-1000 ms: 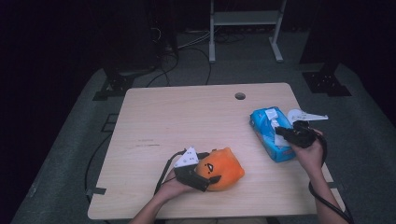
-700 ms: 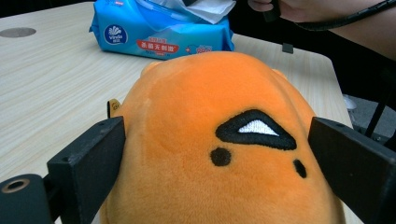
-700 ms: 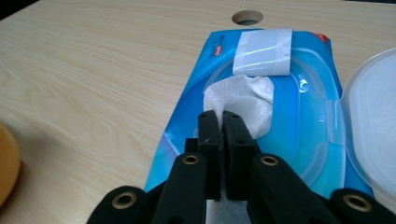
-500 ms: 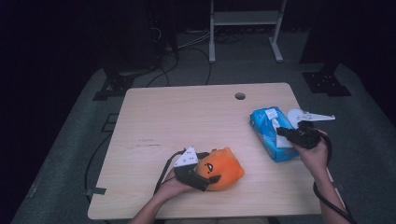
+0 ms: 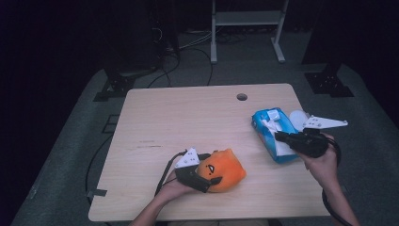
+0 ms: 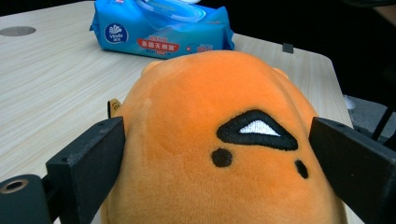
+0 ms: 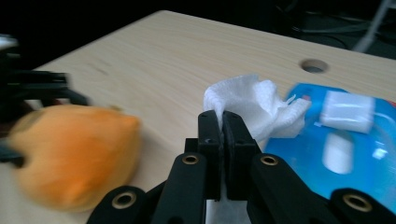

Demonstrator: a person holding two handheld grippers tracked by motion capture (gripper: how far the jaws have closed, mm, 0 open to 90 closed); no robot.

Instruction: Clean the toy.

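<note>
An orange plush toy [image 5: 225, 169] with a stitched face lies near the table's front edge. My left gripper [image 5: 217, 172] is shut on it, one black jaw pressed into each side [image 6: 217, 140]. At the right lies a blue wipes pack [image 5: 268, 142] with its lid flipped open. My right gripper [image 5: 278, 136] hovers over the pack, shut on a white wipe [image 7: 252, 105] that sticks up crumpled past its closed jaws [image 7: 222, 122]. The wipe's lower end runs down toward the pack [image 7: 364, 158]. The plush [image 7: 70, 158] lies blurred to the left in the right gripper view.
The wooden table [image 5: 188, 122] has a round cable hole [image 5: 242, 97] near its far edge. The pack [image 6: 159, 32] lies close to the table's right edge. Cables and a metal stand [image 5: 244, 28] sit on the dark floor behind.
My right gripper has lifted and drawn back to the right with the wipe pinched in it, pulling it out of the pack. The left gripper and the plush have not moved.
</note>
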